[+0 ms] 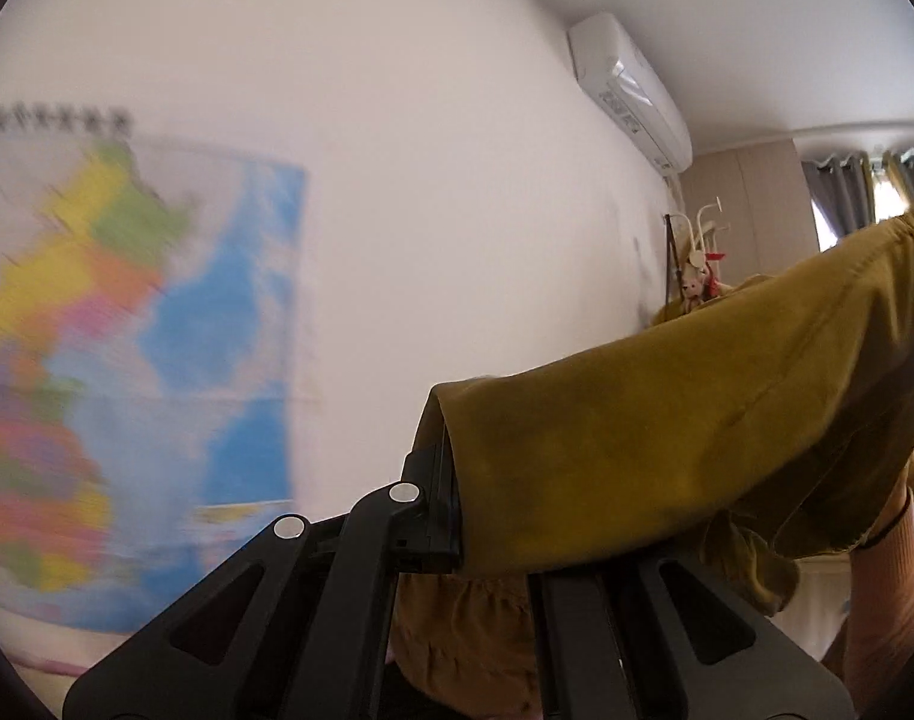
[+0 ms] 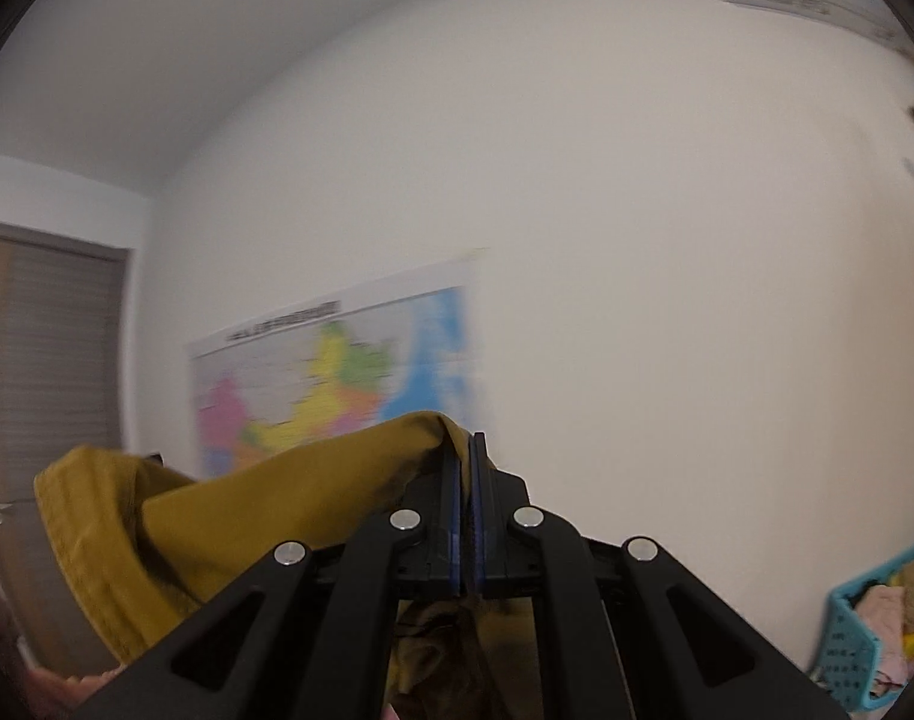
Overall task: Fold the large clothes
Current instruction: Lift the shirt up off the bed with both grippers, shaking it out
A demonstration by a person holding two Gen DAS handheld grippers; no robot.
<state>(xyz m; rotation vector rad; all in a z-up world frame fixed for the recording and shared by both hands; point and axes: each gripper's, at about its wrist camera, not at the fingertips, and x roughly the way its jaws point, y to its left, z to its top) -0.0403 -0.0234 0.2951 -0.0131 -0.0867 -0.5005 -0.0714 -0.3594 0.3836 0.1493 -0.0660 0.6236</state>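
We've got the mustard garment pinched at both ends and held up in the air, so we read this as the lift-and-spread step, before any fold is laid; left gripper is clamped on one edge of the cloth, its right finger buried under the fabric, which runs off to the right across the view and sags below; right gripper has its blue pads pressed together with a thin fold of the same garment caught at the tips, the rest draped off to the left and hanging under the jaws; both point roughly level at the white wall, with the map poster blurred in the left view and sharper in the right; a sleeve and wrist of the person shows at the right edge of the left view; laundry basket sits low at the right in the right view, clothes inside; no folding surface in either view, so we can't tell what's under the cloth; next move, in our judgement: pull the two grips apart to take out the sag, check the garment hangs flat and untwisted, then lower it evenly onto a surface; risk is the thin right-hand pinch slipping if we tension too hard.
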